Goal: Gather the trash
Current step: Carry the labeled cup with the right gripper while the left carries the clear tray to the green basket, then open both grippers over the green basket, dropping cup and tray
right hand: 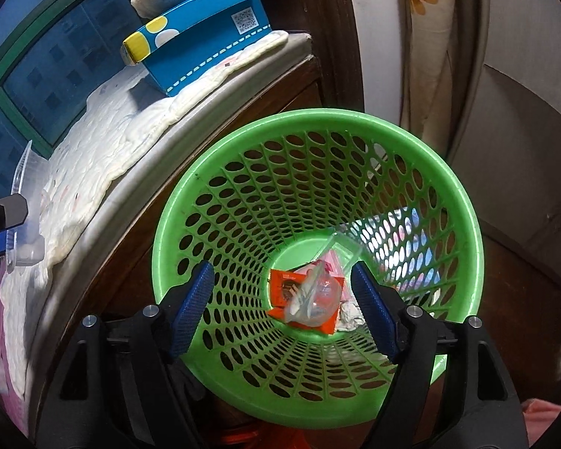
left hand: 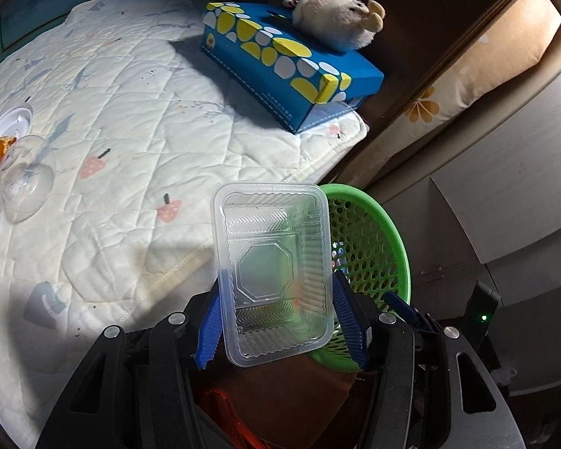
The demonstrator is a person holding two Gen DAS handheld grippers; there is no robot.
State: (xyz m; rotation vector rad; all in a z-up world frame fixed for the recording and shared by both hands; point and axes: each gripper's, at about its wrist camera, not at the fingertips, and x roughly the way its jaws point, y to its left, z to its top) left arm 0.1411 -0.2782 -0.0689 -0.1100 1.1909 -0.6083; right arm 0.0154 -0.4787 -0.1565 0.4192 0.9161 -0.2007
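now mid-carry: left gripper point(left hand: 280, 310) clamps clear plastic tray point(left hand: 271, 273) off quilt's near edge, beside green basket point(left hand: 370, 247). right gripper point(right hand: 282, 307) spread, empty, over basket. next: shift tray above rim, release.

Plastic tray point(left hand: 273, 273): clear, rectangular, ribbed, empty; held upright between the blue pads, near edge of the bed, just left of the bin.
Green bin point(right hand: 318, 269): round, perforated walls, open top, standing right of the bed.
Bin contents: orange packet point(right hand: 280, 292), clear plastic piece point(right hand: 314, 297), crumpled white paper point(right hand: 349, 316), pink wrapper point(right hand: 333, 262), all at the bottom.
Clear cup point(left hand: 26, 181): tipped on its side, far left on the quilt.
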